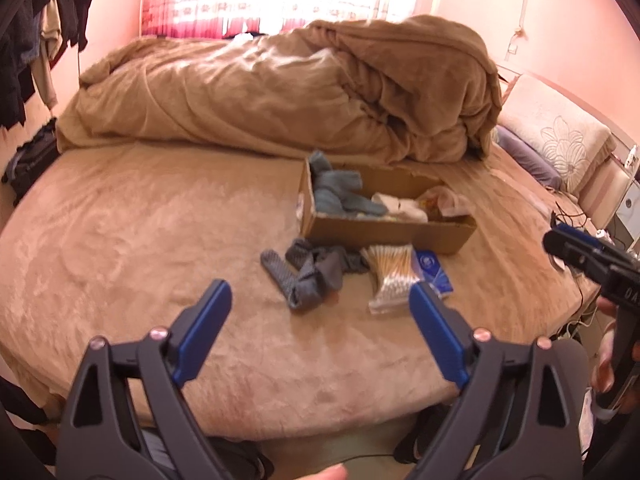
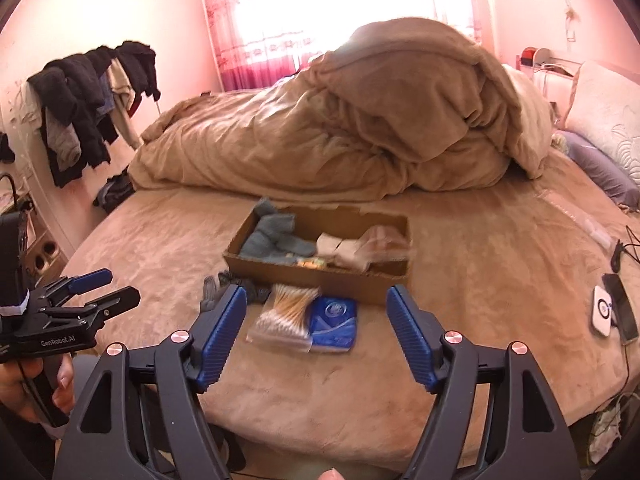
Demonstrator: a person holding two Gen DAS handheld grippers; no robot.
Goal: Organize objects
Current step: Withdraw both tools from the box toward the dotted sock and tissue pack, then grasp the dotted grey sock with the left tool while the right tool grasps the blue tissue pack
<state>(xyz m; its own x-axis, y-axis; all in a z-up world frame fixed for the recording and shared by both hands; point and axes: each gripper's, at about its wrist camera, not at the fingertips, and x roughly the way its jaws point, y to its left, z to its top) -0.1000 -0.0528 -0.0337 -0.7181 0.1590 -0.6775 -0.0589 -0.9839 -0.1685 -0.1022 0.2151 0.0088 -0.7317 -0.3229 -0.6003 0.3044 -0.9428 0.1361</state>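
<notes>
Two grippers I hold hover empty above the bed: left gripper (image 1: 320,304) and right gripper (image 2: 316,308), fingers spread apart. The clear bag of cotton swabs (image 2: 286,312) lies just before the brown cardboard box (image 2: 320,276), grey socks (image 1: 308,276) beside it.

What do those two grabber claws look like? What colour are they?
Both the left gripper and right gripper have black angular frames, ribbed blue finger pads and shiny pinkish round bolts. White lettering reads GenRobot.AI on the left one's side, and bare hands hold their black handles.
</notes>
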